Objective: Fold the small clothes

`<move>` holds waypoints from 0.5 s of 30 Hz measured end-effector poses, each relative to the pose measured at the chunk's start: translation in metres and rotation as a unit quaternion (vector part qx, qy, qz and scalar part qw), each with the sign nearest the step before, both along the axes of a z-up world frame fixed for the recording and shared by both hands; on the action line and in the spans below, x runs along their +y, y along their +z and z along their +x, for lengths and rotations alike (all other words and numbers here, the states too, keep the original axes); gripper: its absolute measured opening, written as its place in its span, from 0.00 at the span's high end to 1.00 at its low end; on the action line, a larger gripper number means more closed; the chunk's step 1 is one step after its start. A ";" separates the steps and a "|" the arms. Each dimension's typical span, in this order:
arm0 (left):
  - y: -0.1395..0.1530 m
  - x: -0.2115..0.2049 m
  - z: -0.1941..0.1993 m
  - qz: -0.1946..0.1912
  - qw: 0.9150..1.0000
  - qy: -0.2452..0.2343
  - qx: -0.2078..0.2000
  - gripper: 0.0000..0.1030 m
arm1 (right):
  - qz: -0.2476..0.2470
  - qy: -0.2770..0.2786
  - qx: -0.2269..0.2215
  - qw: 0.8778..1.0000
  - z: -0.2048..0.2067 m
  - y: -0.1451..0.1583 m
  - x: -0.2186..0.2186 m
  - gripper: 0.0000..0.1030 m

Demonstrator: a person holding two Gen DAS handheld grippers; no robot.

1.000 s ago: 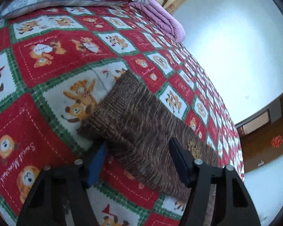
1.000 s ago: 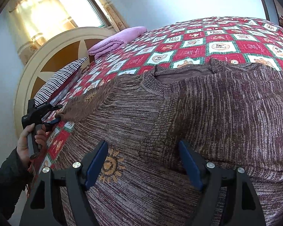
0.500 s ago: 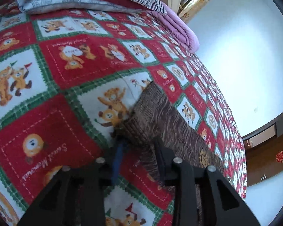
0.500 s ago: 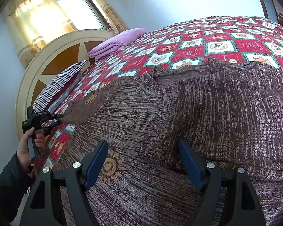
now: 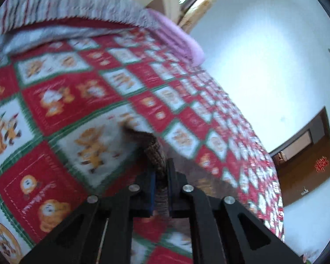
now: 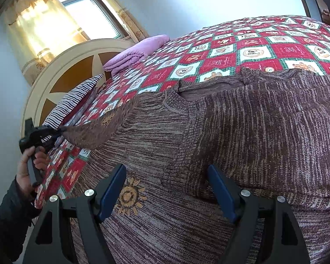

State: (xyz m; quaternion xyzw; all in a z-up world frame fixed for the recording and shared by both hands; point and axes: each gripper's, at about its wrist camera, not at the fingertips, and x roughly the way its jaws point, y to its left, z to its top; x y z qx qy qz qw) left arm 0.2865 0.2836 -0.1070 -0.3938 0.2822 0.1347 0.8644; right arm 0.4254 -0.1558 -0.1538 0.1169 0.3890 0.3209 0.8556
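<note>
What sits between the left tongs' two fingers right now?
The brown sweater's sleeve cuff, pinched between the left tongs; clearest in the left wrist view.

Home bedroom, my place. Big bed under red-green teddy bear quilt (image 6: 248, 50), round cream headboard (image 6: 55, 81), striped pillow (image 6: 72, 103), folded pink blanket (image 6: 138, 50), curtained window (image 6: 55, 19), wooden door (image 5: 305, 154).

Bed (image 6: 275, 50) with red bear quilt; brown sweater (image 6: 253, 132), purple folded blanket (image 6: 138, 50), striped pillow (image 6: 74, 101) on it.
</note>
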 end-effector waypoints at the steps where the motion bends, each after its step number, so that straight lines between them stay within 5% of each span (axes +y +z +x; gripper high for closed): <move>1: 0.010 -0.006 0.004 0.005 1.000 -0.008 -0.008 0.92 | 0.003 -0.001 0.000 1.000 0.000 0.000 -0.001 0.24; 9: 0.076 -0.091 0.036 0.063 0.990 -0.106 -0.064 0.92 | 0.062 -0.022 -0.008 0.998 -0.003 0.004 -0.021 0.24; 15: 0.088 -0.191 0.051 0.115 0.968 -0.209 -0.077 0.92 | 0.091 -0.048 -0.015 0.995 -0.004 0.007 -0.035 0.24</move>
